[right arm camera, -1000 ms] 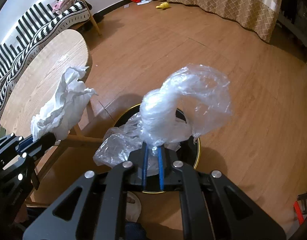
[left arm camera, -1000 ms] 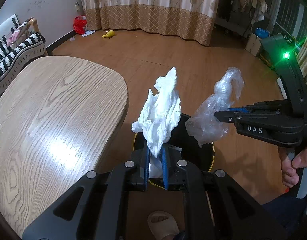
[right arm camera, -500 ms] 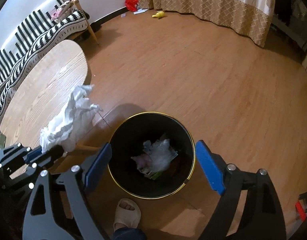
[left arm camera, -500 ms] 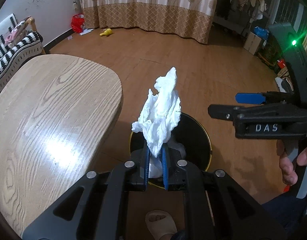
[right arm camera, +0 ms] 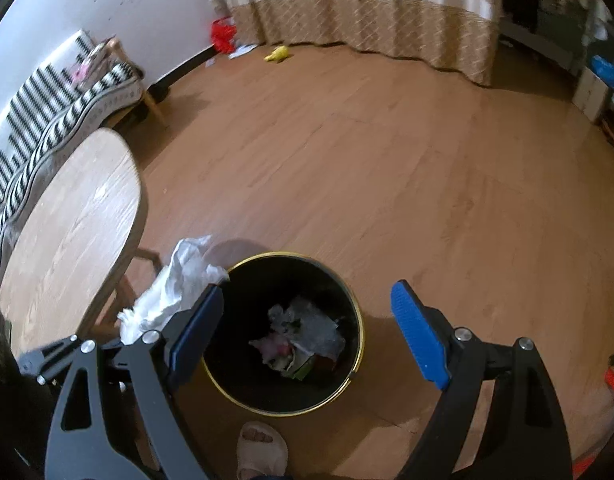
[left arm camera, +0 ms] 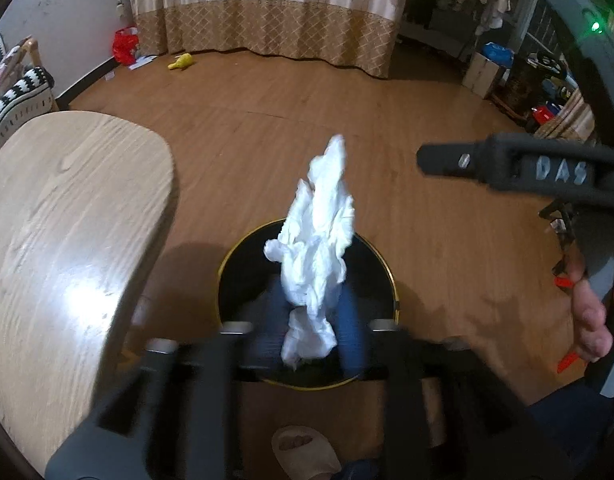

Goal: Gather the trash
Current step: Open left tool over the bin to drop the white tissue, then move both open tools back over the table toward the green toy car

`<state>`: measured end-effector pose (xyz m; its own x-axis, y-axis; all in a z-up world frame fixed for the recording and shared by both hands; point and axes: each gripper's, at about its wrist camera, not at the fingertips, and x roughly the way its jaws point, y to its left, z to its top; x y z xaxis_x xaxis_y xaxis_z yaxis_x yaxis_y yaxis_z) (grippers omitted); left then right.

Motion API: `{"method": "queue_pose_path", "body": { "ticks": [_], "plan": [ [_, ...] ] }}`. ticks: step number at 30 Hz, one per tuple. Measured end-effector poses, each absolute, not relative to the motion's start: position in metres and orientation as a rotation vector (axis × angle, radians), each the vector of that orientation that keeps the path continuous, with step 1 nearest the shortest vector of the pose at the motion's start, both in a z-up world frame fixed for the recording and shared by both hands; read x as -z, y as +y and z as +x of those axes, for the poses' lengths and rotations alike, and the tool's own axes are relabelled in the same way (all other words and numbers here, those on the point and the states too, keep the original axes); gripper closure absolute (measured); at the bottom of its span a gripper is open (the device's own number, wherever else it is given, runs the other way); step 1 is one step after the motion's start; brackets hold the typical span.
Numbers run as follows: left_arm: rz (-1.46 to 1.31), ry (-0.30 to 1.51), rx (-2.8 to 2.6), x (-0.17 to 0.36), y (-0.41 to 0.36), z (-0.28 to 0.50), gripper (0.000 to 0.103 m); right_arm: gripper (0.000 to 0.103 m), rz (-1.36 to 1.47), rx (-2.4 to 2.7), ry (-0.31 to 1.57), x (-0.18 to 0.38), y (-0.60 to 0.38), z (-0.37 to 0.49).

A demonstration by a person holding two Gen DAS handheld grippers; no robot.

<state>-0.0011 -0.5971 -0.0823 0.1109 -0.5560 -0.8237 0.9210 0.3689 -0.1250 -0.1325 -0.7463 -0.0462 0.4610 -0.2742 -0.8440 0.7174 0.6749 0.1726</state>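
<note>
Left gripper (left arm camera: 313, 340): its jaws were opening, with the white tissue between them, so the tissue could fall. It hung over the bin for that.
Right gripper (right arm camera: 307, 336): its blue jaws were spread wide with nothing between them. It looked done with its drop, I think.
Table (left arm camera: 67, 220): big, round and wooden, just beside the bin. No trash showed on the part I could see.
Bin (right arm camera: 349, 400): black with a gold rim, on the floor by a slippered foot (right arm camera: 261, 450), near enough to drop things in.
White tissue (left arm camera: 317, 248): crumpled, standing up tall over the bin's mouth, not yet inside.
Trash in bin (right arm camera: 299, 340): clear plastic and scraps lay at the bottom.
</note>
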Motion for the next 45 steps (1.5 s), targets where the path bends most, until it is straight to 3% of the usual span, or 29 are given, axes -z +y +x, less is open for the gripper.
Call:
{"method": "queue_pose_path", "body": {
  "ticks": [1,7,11,18,27,38,45],
  "plan": [
    [0.474,0.915,1.141,0.083,-0.598,-0.001,0.031,0.020,0.571,0.658,0.889,0.046,-0.749,-0.136],
    [0.468,0.913,1.121,0.084,-0.596,0.002,0.030,0.020,0.591,0.669,0.883,0.046,-0.757,-0.140],
    [0.450,0.898,1.080,0.074,-0.583,0.012,0.020,0.020,0.566,0.647,0.885,0.043,-0.750,-0.131],
    [0.396,0.844,0.973,0.039,-0.526,0.045,0.014,0.020,0.528,0.573,0.884,0.038,-0.726,-0.101],
    [0.343,0.781,0.686,0.007,-0.386,0.126,0.011,0.020,0.390,0.395,0.897,0.021,-0.638,-0.016],
    [0.292,0.849,0.313,0.028,-0.187,0.217,0.011,0.020,0.225,0.152,0.938,0.015,-0.494,0.087],
    [0.240,0.908,0.317,0.051,-0.141,0.232,0.011,0.019,0.149,0.050,0.968,0.018,-0.418,0.135]
  ]
}}
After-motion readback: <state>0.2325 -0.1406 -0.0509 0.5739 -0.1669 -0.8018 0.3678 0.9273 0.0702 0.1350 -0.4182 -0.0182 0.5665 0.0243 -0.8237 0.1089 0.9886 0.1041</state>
